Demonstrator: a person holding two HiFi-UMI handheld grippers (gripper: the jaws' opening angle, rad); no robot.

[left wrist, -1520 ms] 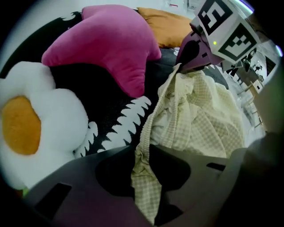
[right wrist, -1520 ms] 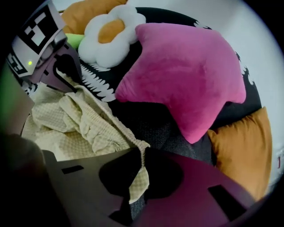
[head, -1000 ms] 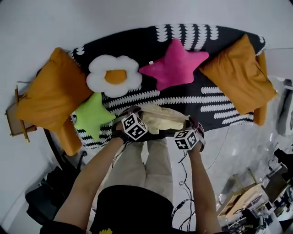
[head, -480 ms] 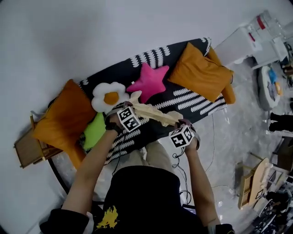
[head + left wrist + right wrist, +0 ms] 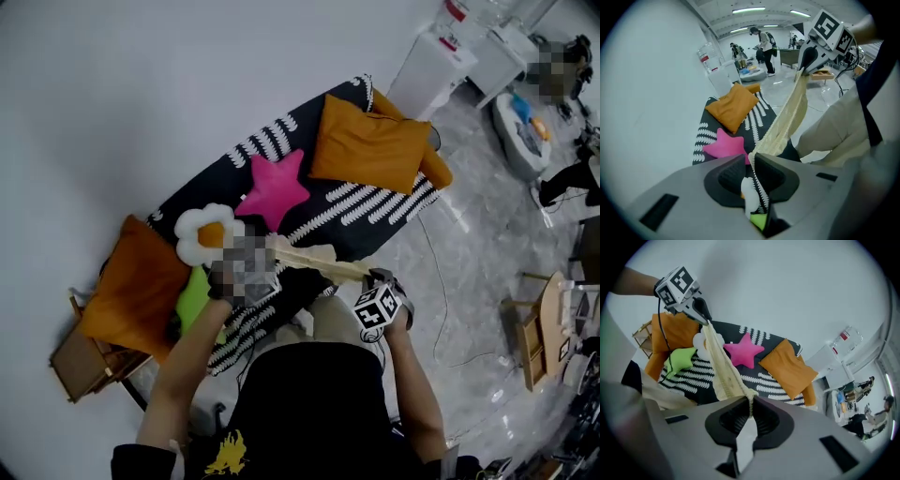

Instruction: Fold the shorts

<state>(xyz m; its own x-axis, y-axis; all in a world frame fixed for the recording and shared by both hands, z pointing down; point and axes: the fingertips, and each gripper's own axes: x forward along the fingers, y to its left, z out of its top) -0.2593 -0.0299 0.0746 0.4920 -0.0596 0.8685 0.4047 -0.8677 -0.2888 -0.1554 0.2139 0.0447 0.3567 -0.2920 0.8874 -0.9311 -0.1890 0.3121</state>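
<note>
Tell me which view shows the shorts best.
Right gripper view: the shorts stretch whole from its jaws to the left gripper, clear against the sofa. Left gripper view sets them against similar pale trousers; head view gives a thin strip.

Black tee [image 5: 302, 398], yellow print [image 5: 228, 454] — beige trousers [image 5: 330, 322]

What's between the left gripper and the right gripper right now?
The cream shorts, stretched from left gripper to right gripper and clamped by both; both gripper views show it.

Bright even light, soft shadows, fisheye bending, dark corners
</note>
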